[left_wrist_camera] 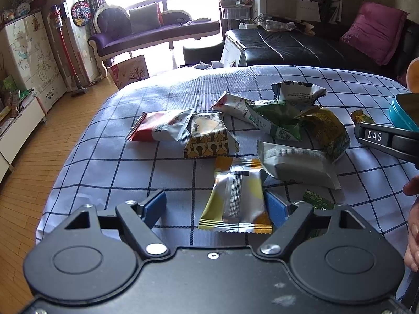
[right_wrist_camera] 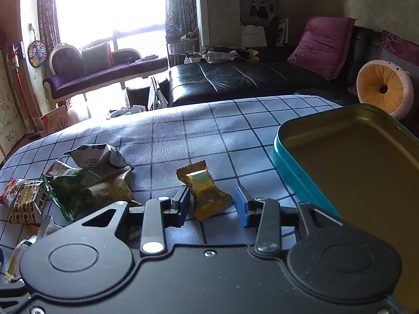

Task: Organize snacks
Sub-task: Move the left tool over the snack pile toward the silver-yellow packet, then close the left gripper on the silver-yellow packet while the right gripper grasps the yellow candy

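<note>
The black right gripper [right_wrist_camera: 212, 204] stands open, its blue pads clear of the crinkled yellow foil candy wrapper [right_wrist_camera: 205, 192] lying between them, beside a teal metal tin [right_wrist_camera: 293, 180]. The left gripper [left_wrist_camera: 217, 206] stands wide open around a glossy silver-and-yellow sachet [left_wrist_camera: 235, 198], which lies against one pad. Beyond, crumpled snack packets [left_wrist_camera: 262, 123] litter a blue checked woven cloth [left_wrist_camera: 162, 89]; farther off a black leather sofa [right_wrist_camera: 235, 78] and bright window.

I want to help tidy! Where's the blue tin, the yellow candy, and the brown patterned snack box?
blue tin [right_wrist_camera: 285, 154]: right wrist view, teal side wall.
yellow candy [right_wrist_camera: 205, 191]: right wrist view, wrapper middle.
brown patterned snack box [left_wrist_camera: 207, 145]: left wrist view, front face.
</note>
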Motion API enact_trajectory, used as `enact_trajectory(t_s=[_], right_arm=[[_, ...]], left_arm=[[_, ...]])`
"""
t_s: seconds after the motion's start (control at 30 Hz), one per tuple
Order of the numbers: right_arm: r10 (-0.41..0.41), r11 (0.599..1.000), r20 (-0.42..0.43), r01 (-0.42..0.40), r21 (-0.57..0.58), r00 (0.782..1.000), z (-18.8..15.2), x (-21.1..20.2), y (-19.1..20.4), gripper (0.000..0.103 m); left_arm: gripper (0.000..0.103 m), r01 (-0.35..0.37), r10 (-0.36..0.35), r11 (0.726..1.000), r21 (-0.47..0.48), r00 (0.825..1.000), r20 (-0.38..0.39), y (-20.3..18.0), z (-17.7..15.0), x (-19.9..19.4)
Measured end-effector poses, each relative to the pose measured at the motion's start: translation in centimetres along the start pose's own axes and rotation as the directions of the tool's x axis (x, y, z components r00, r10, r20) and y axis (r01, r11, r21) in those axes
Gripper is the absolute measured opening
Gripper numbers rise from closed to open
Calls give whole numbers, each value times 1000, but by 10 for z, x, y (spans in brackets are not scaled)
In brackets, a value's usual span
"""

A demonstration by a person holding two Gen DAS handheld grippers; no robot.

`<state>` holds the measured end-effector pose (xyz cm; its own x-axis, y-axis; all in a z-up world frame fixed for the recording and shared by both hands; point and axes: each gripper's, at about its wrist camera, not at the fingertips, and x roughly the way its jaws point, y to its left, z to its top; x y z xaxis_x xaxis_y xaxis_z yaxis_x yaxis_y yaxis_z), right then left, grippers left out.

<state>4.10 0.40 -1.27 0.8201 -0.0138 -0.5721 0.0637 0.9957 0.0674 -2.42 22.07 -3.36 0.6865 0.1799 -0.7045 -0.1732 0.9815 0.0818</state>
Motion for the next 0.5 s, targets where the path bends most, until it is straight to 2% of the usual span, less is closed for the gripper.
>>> enact_trajectory(t_s=[0.3, 0.5], right_arm=[[19, 1000, 3, -19, 2, 1000, 0, 0, -6, 49], [21, 1000, 5, -21, -2, 1000, -2, 0, -5, 49]], left_arm=[[86, 19, -19, 1000, 0, 1000, 0, 5, 1, 1], [80, 63, -63, 998, -32, 998, -7, 18, 2, 2]])
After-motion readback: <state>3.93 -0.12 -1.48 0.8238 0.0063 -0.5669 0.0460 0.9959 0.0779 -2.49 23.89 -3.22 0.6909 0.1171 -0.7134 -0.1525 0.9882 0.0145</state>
